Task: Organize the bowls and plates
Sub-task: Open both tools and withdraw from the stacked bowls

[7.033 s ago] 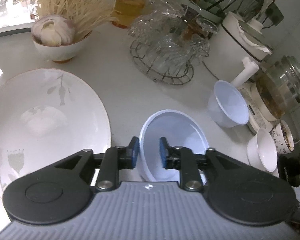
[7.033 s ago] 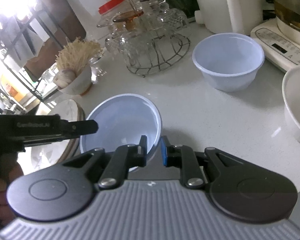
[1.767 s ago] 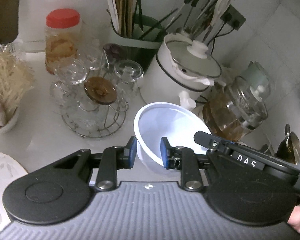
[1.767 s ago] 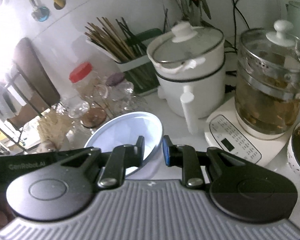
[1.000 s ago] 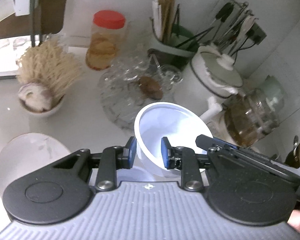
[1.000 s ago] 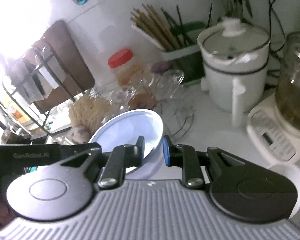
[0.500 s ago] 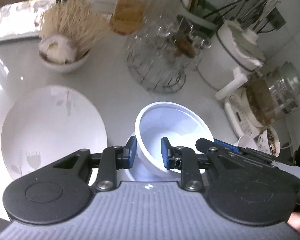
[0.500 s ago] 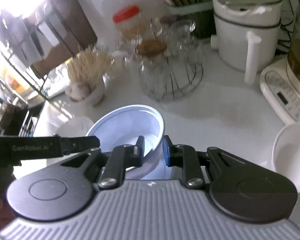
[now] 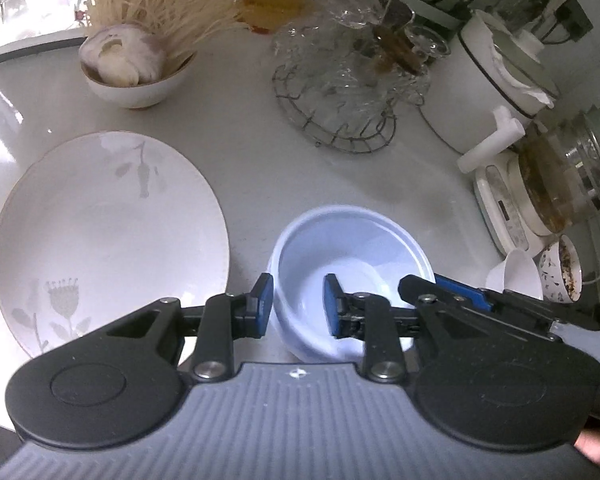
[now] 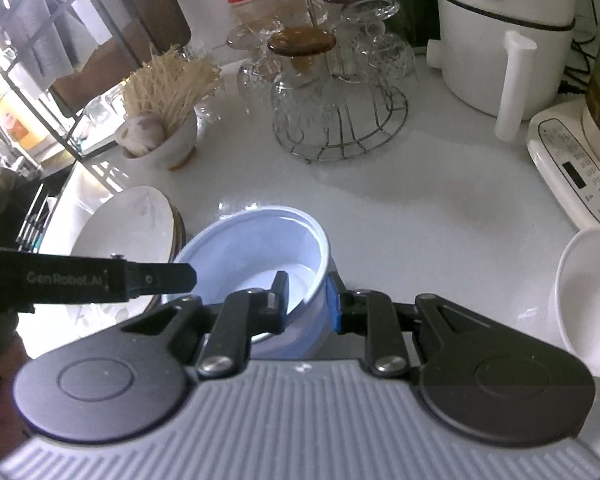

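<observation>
Left wrist view: left gripper (image 9: pixel 296 304) jaws just opened, loose astride the bowl (image 9: pixel 352 248) rim; bowl on counter (image 9: pixel 260 168) beside plate (image 9: pixel 108 240); right gripper (image 10: pixel 308 304) still clamped on rim; light, thin, slippery plastic probably; grip the rim.

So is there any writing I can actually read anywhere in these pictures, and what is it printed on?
"GenRobot.AI": on the black arm of the left gripper, seen in the right wrist view.
Printed characters and a small dark display on the white appliance base: too small and blurred to read.
Markings on the same base in the left wrist view: unreadable.
Nothing else carries legible text.
</observation>
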A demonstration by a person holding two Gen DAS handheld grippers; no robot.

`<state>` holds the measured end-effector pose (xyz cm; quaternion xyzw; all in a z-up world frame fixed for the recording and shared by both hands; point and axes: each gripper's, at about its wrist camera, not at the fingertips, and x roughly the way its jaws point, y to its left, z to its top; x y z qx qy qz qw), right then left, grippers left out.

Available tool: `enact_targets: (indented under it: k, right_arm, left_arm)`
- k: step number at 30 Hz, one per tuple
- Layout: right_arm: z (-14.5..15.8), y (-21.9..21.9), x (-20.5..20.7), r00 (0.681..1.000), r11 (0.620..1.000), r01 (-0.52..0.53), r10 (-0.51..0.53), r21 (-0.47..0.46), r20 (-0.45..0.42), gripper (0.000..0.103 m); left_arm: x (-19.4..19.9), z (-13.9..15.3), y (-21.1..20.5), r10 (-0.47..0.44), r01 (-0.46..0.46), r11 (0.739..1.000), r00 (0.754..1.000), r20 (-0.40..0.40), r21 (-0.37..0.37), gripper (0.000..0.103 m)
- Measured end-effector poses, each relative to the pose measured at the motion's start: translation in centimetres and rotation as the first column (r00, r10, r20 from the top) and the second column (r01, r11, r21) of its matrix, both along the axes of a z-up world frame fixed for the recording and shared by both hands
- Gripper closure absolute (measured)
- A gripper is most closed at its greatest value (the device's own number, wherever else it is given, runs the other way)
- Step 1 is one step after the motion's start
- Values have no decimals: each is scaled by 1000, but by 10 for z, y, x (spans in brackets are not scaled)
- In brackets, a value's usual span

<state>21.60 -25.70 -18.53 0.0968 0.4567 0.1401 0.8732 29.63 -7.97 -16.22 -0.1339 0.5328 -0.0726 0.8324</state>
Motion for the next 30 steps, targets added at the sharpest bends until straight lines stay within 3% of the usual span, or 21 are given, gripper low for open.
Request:
enact_targets:
  k: [1,3,14,23,30]
  right_arm:
    - [0,0,1,1000,1000,1,-1,4,1,73]
    - [3,-3,0,1000,999,8,-8,33,15,50]
    - [48,-13,-6,990,995,49,-60,88,124,50]
    - [90,-32,-18,957,983,126,-156,131,246,50]
    - [107,-45,-32,927,978,175,-202,113,316,50]
  left_arm:
    - [0,1,1,3,-3,1000,1000,1,1,60]
    - [2,5,5,14,-14,1000,1000,7,8,56]
    - [2,57,4,0,1,1000,992,126,-7,56]
    - [-3,110,-25,-72,78,997,963,262,-14,56]
    - [-4,123,-45,-153,153,988,940,304,26,56]
